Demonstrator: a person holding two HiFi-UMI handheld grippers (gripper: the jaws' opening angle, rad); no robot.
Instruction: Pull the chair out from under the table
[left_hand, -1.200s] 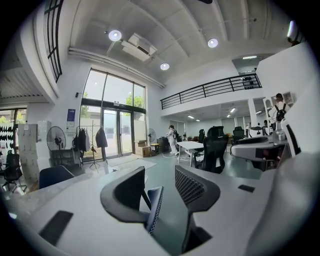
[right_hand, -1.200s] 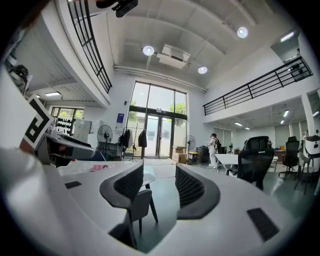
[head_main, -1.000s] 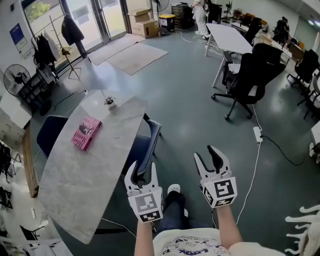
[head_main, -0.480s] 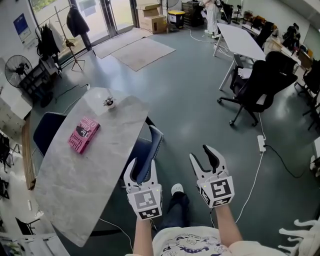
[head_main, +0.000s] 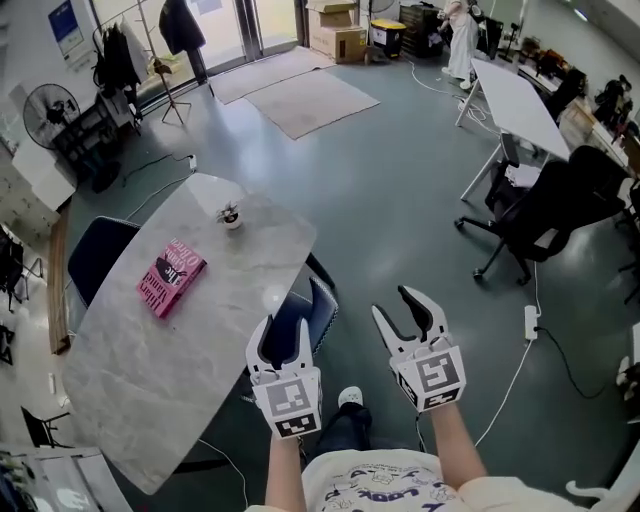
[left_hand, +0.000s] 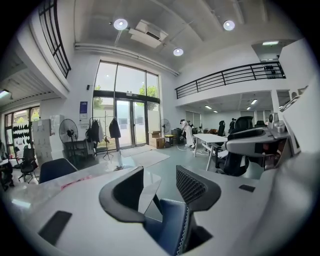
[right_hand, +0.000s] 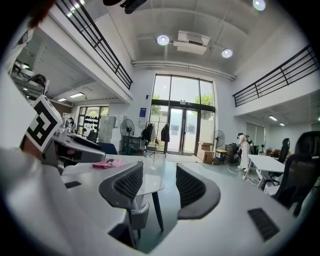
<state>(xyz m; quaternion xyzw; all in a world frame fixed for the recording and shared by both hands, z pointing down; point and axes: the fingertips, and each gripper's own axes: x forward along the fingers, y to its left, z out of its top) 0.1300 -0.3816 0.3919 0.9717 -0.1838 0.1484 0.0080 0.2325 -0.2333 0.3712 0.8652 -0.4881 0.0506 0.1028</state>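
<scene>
left tongs (head_main: 283, 338): open, empty, chair (head_main: 322, 303) back at 12 o'clock
right tongs (head_main: 398, 309): open, empty too
chair: tucked under table (head_main: 140, 380)

I'm looking at a navy blue chair (head_main: 316, 312) edged in white stitching, and a table (head_main: 140, 390) marbled in pale grey. A pink book (head_main: 170, 279) is showing dark lettering. My left gripper (head_main: 285, 335) and right gripper (head_main: 400, 310) are showing white bodies, black ribbed pads and black-and-white square markers. The floor (head_main: 400, 200) is looking dull grey-green.
</scene>
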